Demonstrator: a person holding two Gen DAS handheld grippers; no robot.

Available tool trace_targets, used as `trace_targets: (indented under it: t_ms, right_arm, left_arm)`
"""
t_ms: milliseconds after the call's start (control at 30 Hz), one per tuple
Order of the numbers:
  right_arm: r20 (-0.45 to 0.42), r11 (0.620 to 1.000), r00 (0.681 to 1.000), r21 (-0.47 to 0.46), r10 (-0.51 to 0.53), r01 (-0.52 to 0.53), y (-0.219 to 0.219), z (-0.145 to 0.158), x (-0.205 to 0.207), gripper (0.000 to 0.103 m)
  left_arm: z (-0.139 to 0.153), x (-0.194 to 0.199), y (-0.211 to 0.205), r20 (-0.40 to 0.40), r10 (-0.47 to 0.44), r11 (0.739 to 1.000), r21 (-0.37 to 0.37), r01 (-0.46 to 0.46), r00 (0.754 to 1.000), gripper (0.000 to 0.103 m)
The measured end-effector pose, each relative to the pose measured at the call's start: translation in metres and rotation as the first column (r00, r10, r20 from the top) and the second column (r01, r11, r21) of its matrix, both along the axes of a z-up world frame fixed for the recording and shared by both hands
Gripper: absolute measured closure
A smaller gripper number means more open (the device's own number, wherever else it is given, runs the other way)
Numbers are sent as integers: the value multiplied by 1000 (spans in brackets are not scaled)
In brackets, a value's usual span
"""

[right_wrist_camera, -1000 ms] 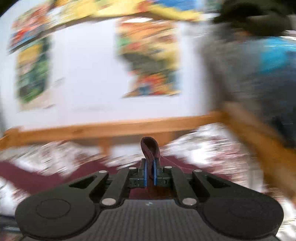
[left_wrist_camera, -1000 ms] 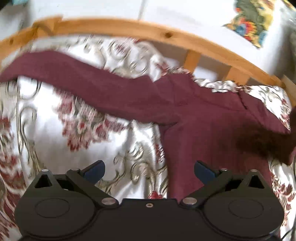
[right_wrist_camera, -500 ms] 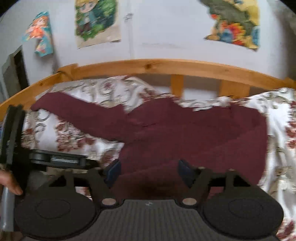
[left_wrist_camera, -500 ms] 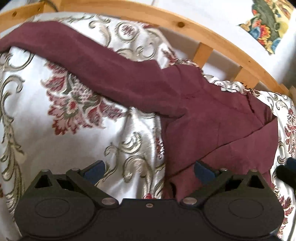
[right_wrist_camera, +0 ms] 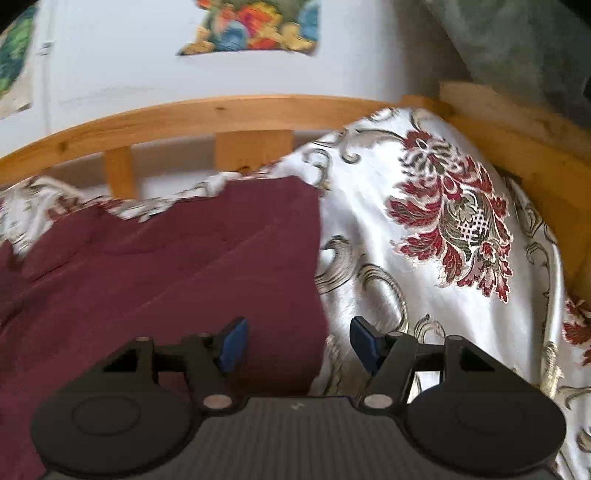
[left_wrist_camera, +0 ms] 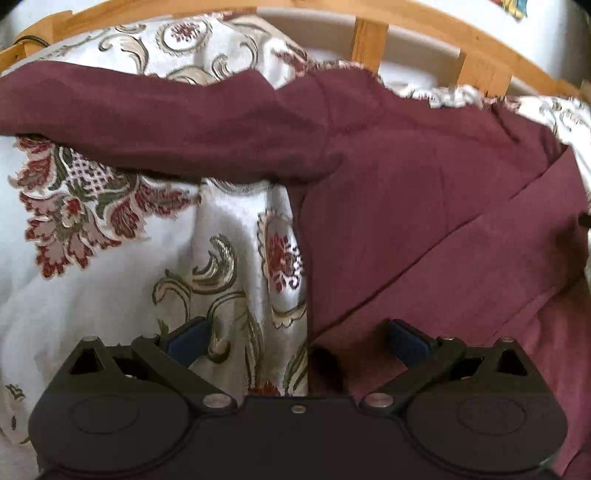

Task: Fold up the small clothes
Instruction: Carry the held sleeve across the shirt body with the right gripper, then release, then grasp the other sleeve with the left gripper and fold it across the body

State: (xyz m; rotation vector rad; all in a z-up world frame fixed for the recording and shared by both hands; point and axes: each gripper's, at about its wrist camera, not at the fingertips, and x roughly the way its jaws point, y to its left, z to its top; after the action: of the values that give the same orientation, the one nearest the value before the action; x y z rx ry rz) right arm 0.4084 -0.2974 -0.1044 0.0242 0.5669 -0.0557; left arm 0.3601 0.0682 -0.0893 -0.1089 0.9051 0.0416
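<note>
Here, nearest the left wrist camera, the left gripper (left_wrist_camera: 298, 338) stands with its jaws wide apart and nothing pinched; its blue pads (left_wrist_camera: 192, 338) straddle the near left edge of the one dark maroon knitted long-sleeved garment (left_wrist_camera: 424, 206), which lies flat on the white satin bedspread with red and gold floral pattern (left_wrist_camera: 92, 258). In the right wrist view the right gripper (right_wrist_camera: 297, 345) is likewise open, its jaws having just narrowed a little from wider, with the garment's (right_wrist_camera: 166, 266) right edge between them but not pressed. The body's long axis runs from the grippers away toward the wooden bed rail (left_wrist_camera: 406, 22). One sleeve (left_wrist_camera: 147, 122) stretches straight out to the left, across that axis; the other is folded diagonally over the body (left_wrist_camera: 480, 258). Beyond the bedspread (right_wrist_camera: 443, 229) the rail (right_wrist_camera: 221, 110) shows slats beneath it, and one colourful picture (right_wrist_camera: 255, 29) hangs on the white wall behind.
</note>
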Motion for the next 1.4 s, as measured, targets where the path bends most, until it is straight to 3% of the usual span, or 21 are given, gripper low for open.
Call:
trace_targets:
  t_ms: [67, 100, 133, 300, 500, 600, 667, 733, 800, 933, 1067, 1133, 1300, 1400]
  right_arm:
    - [-12, 998, 1000, 55, -12, 13, -8, -7, 10, 41]
    - [-12, 996, 1000, 90, -4, 5, -12, -9, 12, 73]
    - [-16, 993, 1000, 114, 1, 0, -15, -8, 13, 90]
    - [44, 999, 998, 33, -36, 34, -11, 10, 7, 92]
    - [14, 998, 999, -51, -46, 47, 1, -4, 9, 90]
    - [29, 998, 998, -28, -54, 55, 5, 5, 4, 82]
    - [41, 999, 998, 11, -54, 54, 7, 13, -3, 67]
    - [59, 998, 998, 42, -38, 36, 12, 21, -12, 49]
    - [66, 999, 998, 49, -5, 2, 20, 26, -21, 41]
    - [79, 997, 995, 41, 62, -65, 41, 33, -41, 13]
    - [78, 994, 992, 39, 100, -103, 63, 45, -60, 4]
    - [83, 992, 991, 63, 104, -109, 72, 54, -73, 0]
    - [51, 982, 991, 134, 126, -132, 86, 71, -126, 0]
    - [50, 976, 983, 123, 174, -179, 97, 73, -158, 0]
  left_arm:
    - [-4, 0, -2, -6, -9, 1000, 19, 9, 1000, 1]
    - [-6, 1, -3, -6, -12, 1000, 26, 12, 1000, 1]
    - [-7, 1, -4, -3, -16, 999, 31, 16, 1000, 1]
    - [-8, 1, -7, 16, -35, 999, 14, 35, 999, 1]
    - [-9, 0, -13, 30, -66, 998, 18, 66, 997, 1]
    - [2, -6, -4, 83, -18, 999, -35, 21, 996, 1]
    - [15, -15, 5, 145, 27, 997, -70, -17, 989, 1]
    - [33, -28, 18, 224, 80, 993, -103, -58, 971, 1]
    - [52, -43, 36, 310, 128, 987, -135, -90, 942, 1]
    - [92, -51, 79, 366, 169, 985, -107, -139, 915, 1]
    - [123, -57, 134, 370, 189, 982, -94, -165, 910, 1]
    - [130, -64, 169, 351, 248, 969, -86, -233, 903, 1]
    - [108, -76, 248, 288, 394, 919, -153, -365, 873, 1]
    - [91, -73, 280, 265, 472, 875, -253, -412, 841, 1]
